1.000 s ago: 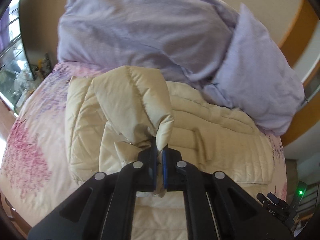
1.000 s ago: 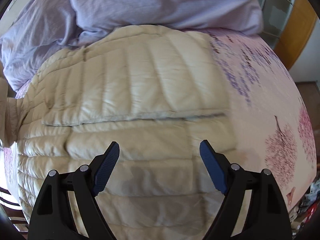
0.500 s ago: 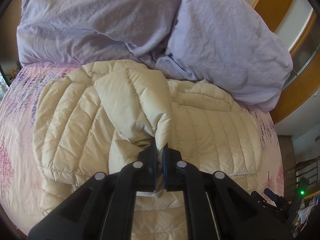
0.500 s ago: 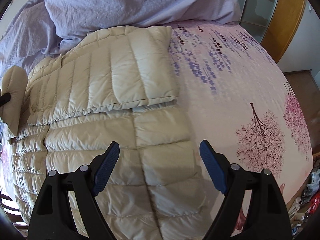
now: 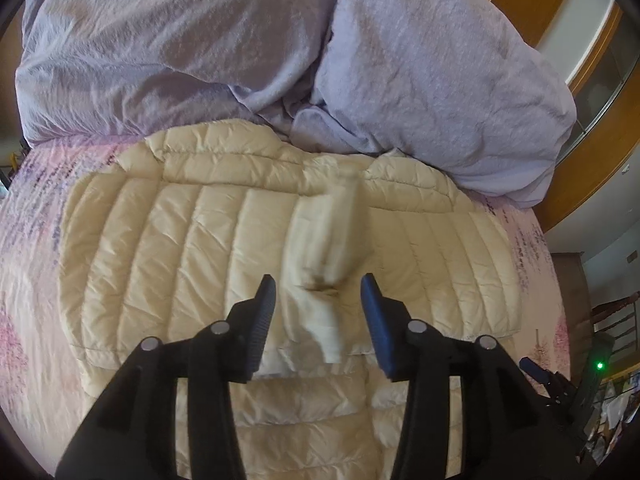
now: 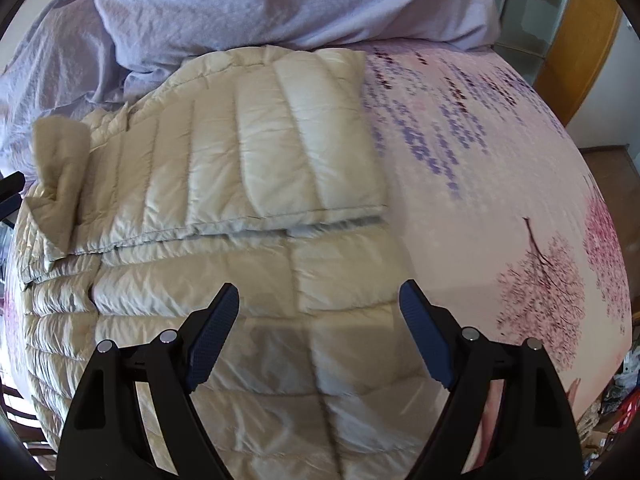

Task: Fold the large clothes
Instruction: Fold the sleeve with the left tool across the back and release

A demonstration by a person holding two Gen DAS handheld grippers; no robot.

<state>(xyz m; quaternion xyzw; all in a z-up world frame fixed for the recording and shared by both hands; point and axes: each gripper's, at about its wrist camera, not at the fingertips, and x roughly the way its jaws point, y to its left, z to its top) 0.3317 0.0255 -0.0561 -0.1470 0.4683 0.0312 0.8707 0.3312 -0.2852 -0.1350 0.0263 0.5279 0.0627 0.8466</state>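
A cream quilted down jacket (image 5: 180,240) lies flat on the bed, partly folded; it also shows in the right wrist view (image 6: 256,168). Its sleeve (image 5: 328,248) is blurred, dropping onto the jacket's middle just ahead of my left gripper (image 5: 318,292), which is open and empty. The same sleeve (image 6: 60,168) shows at the far left of the right wrist view. My right gripper (image 6: 320,300) is open and empty, hovering over the jacket's lower part near its right edge.
A lilac duvet (image 5: 160,48) and pillow (image 5: 440,80) lie bunched at the head of the bed, touching the jacket's far edge. The pink floral bedsheet (image 6: 500,160) extends right of the jacket. A wooden frame (image 5: 592,152) and clutter (image 6: 616,400) border the bed.
My left gripper has opened and let go of the sleeve, which is falling onto the jacket. The right gripper stayed open and drifted slightly over the jacket.
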